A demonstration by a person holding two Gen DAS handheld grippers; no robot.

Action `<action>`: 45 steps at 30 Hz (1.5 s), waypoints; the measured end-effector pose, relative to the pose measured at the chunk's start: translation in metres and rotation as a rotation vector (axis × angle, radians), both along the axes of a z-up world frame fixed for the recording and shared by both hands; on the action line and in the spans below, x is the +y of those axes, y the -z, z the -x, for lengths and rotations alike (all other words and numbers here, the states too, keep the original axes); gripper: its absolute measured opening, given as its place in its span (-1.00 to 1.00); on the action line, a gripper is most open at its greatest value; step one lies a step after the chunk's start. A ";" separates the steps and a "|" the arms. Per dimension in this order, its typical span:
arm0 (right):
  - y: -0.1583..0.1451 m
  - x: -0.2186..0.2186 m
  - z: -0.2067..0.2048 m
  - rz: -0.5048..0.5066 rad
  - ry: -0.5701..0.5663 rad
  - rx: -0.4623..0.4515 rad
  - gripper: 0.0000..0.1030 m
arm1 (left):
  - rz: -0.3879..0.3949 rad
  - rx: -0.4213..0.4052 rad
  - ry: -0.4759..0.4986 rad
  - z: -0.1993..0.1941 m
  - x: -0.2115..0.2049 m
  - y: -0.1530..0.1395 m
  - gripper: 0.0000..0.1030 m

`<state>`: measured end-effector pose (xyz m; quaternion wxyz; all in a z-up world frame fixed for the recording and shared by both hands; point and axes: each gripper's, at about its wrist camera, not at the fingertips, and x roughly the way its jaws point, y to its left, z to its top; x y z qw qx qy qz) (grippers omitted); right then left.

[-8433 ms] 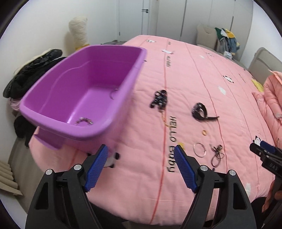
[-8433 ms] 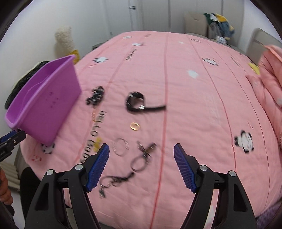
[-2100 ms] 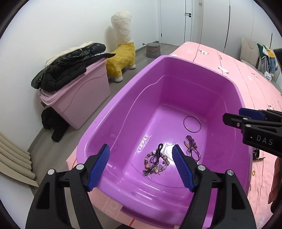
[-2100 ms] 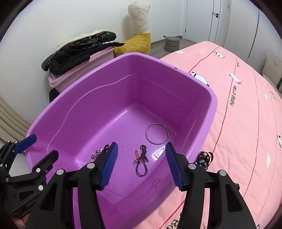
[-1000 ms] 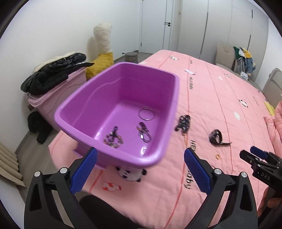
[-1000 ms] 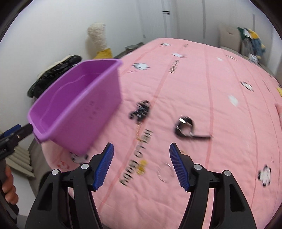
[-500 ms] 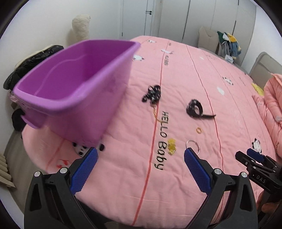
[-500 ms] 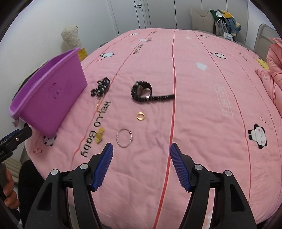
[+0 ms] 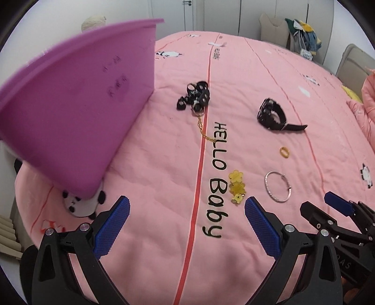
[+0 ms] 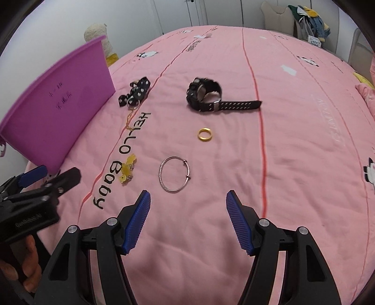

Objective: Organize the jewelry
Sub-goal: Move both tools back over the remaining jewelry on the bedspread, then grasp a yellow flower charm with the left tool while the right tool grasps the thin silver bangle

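Ahead of both tongs stretches a pink quilted bed [image 10: 293, 164] with jewelry scattered on it. Left tongs [image 9: 186, 219] stand wide apart with nothing between their blue pads; right tongs [image 10: 188, 219] are also apart and empty, hovering over the quilt.

Just beyond the right tongs, slightly toward the left finger, lies a thin silver bangle [image 10: 174, 174], flat on the quilt. Farther ahead sits a small gold ring [image 10: 204, 134], and beyond that a black watch [image 10: 206, 96] on its side, its strap stretched out to the right. Nothing lies between the right tongs and the bangle.

Left of the bangle, in the gap between the two tongs, is a yellow charm [image 10: 127, 172] resting on black stitched lettering that reads "HELLO Baby" [image 9: 216, 173]. From the left view the charm sits just past the right finger. A thin gold chain [image 9: 202, 127] runs from the lettering up to a black studded strap [image 9: 194, 96], far ahead of the left tongs.

To the left of both tongs stands a purple bin [image 9: 77, 122], blurred; only its outer wall shows, so its contents are hidden. It rests on the bed edge, partly covering a panda print [image 9: 82, 203].

Red seams [image 9: 199, 164] run lengthwise along the quilt. Behind the bed are white cupboard doors [image 10: 211, 11], a chair with piled clothes [image 9: 302, 32], and a cream plush toy [image 10: 98, 35] by the wall. A hand [image 10: 21, 272] grips the left tongs' handle.
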<state>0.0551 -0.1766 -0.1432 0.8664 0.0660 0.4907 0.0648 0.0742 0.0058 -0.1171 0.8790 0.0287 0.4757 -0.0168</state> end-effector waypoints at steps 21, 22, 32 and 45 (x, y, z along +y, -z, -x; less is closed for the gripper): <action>0.043 0.019 -0.038 0.108 -0.083 0.023 0.25 | -0.042 0.008 0.030 -0.028 -0.002 0.045 0.88; 0.043 0.020 -0.039 0.124 -0.084 0.015 0.24 | -0.038 0.009 0.027 -0.029 0.000 0.046 0.88; 0.045 0.003 -0.052 0.117 -0.055 -0.006 0.24 | -0.021 -0.014 0.074 -0.029 -0.014 0.044 0.88; 0.045 -0.019 -0.063 0.095 -0.004 -0.001 0.12 | 0.007 0.042 0.077 -0.046 -0.037 0.061 0.88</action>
